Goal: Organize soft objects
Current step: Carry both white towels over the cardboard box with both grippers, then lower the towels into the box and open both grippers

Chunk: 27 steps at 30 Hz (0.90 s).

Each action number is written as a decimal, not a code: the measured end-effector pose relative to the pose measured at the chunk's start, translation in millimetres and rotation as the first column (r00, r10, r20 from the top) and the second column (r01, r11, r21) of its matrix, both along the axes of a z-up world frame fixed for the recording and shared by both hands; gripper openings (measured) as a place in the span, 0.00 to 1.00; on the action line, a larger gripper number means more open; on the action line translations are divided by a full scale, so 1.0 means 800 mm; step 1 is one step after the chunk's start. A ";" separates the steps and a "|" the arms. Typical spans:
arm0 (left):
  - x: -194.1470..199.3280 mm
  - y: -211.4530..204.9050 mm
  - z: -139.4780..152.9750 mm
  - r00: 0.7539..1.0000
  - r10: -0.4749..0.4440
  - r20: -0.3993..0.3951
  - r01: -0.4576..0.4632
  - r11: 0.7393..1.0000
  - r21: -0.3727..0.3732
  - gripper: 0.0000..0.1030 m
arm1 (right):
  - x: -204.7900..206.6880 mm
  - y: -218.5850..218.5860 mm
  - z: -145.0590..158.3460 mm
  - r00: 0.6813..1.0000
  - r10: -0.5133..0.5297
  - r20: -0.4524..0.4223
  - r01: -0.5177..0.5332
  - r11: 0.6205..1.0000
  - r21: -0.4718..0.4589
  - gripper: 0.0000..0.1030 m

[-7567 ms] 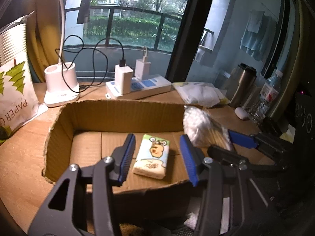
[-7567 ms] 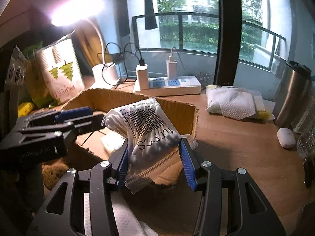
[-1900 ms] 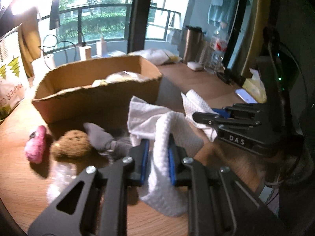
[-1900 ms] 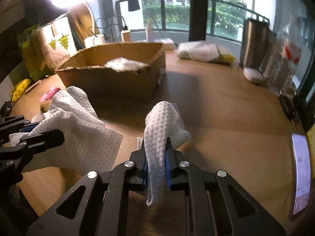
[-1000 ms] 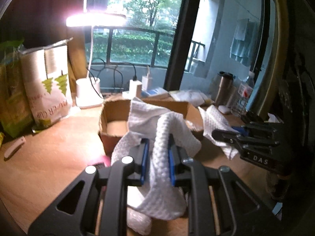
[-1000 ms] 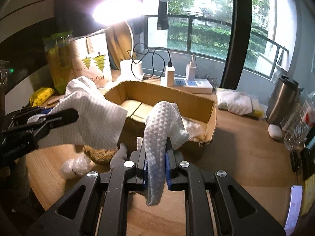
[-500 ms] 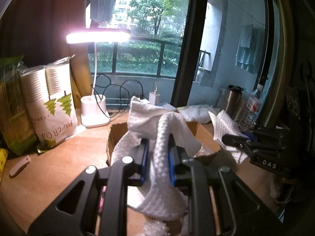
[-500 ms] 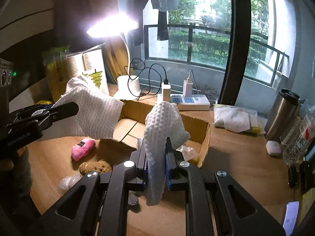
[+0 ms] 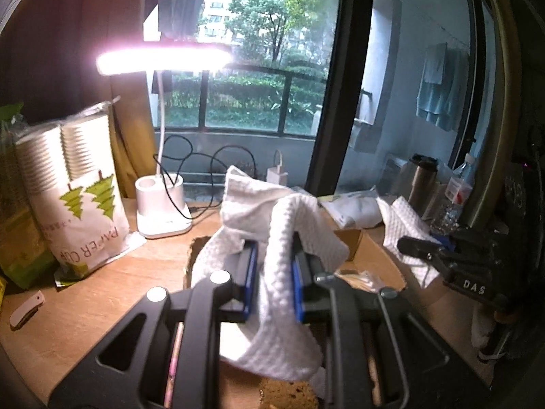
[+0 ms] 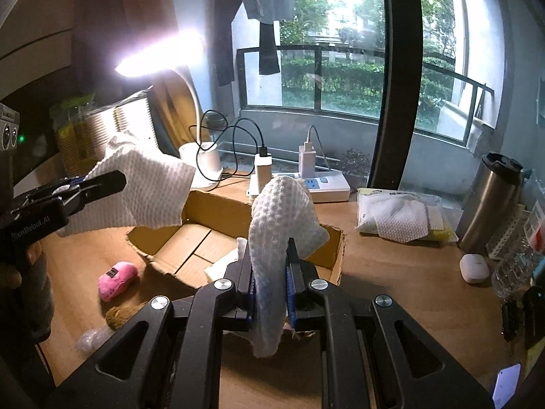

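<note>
My left gripper is shut on a white waffle cloth, which drapes over both its fingers and hides most of the cardboard box behind it. My right gripper is shut on a smaller white waffle cloth, held above the near wall of the open cardboard box. The left gripper shows at the left with its cloth hanging over the box's left corner. On the table left of the box lie a pink plush and a brown sponge.
Behind the box stand a lit desk lamp and a power strip with cables. A paper cup pack stands at the left. A cloth packet, steel flask and white case are at the right.
Both grippers have carried their cloths forward toward the box and the window. The box now lies close under the fingers, and the pink plush has come into the right wrist view.
</note>
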<state>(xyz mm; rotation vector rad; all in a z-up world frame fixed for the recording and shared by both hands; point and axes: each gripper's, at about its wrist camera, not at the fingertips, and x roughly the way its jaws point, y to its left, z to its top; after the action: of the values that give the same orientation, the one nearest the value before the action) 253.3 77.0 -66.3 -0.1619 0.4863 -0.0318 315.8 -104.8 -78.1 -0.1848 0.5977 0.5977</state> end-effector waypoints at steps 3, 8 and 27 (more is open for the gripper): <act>0.015 -0.001 -0.012 1.000 -0.004 -0.024 0.004 1.000 -0.005 0.17 | 0.014 0.000 -0.008 1.000 -0.009 -0.010 0.009 1.000 -0.004 0.15; 0.038 -0.003 -0.033 0.998 -0.011 -0.066 0.011 1.000 -0.008 0.17 | 0.037 -0.001 -0.026 0.999 -0.027 -0.039 0.027 1.000 -0.007 0.15; 0.070 -0.007 -0.082 0.981 -0.012 -0.193 0.010 1.000 -0.013 0.20 | 0.072 0.006 -0.082 0.991 -0.059 -0.122 0.051 0.996 -0.070 0.15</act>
<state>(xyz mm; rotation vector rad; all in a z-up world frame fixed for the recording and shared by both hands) 309.2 71.6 -131.6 -0.1746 0.6805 -0.0299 373.7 -100.2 -144.0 -0.1941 0.7416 0.5390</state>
